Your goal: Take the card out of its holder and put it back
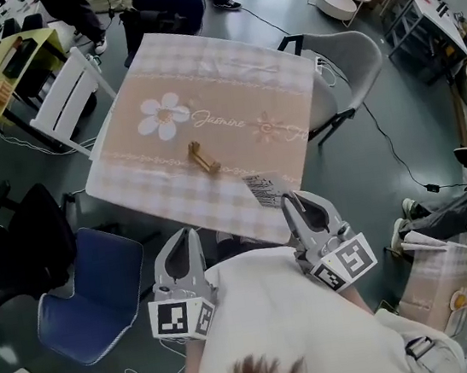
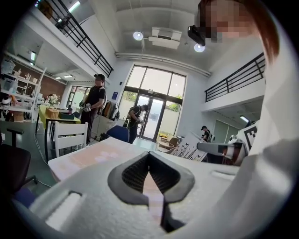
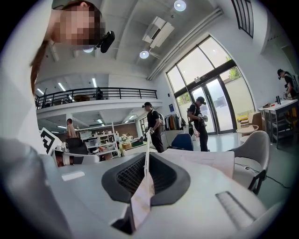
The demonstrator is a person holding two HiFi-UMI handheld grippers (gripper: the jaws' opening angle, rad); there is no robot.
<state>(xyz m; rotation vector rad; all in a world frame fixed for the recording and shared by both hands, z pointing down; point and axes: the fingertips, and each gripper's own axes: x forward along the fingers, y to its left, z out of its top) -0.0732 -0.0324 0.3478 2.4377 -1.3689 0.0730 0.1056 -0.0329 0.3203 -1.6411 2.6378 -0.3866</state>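
- Card [image 1: 264, 190] is out of its holder, right? I'm stood by the table and can't tell who's got what.

- Yeah, it's out. Nearest the person, the left gripper [image 1: 187, 235] hangs just short of the table edge with its claw pressed together on nothing. The right gripper [image 1: 296, 201] is beside it, and its claw is pinching the card by one edge. In the right gripper view the card shows edge-on, running straight up between the pads. The printed face hangs over the near edge of the tablecloth [image 1: 199, 65].

- So the putting-back half is what's left?

- That's my read. The little wooden holder [image 1: 204, 158] sits further in, about mid-table, below the daisy print and well apart from the card. It's lying at an angle, and I can't make out the slot from here.

- Any tips for it?

- Square the card's bottom edge to the slot before lowering it, and keep it upright. Don't pinch harder either, since it looks thin enough to bow. The holder looks light and could skid on the cloth, so I'd pin it with the free left claw first. Past the table there's a grey chair [image 1: 345, 62], not in the way.
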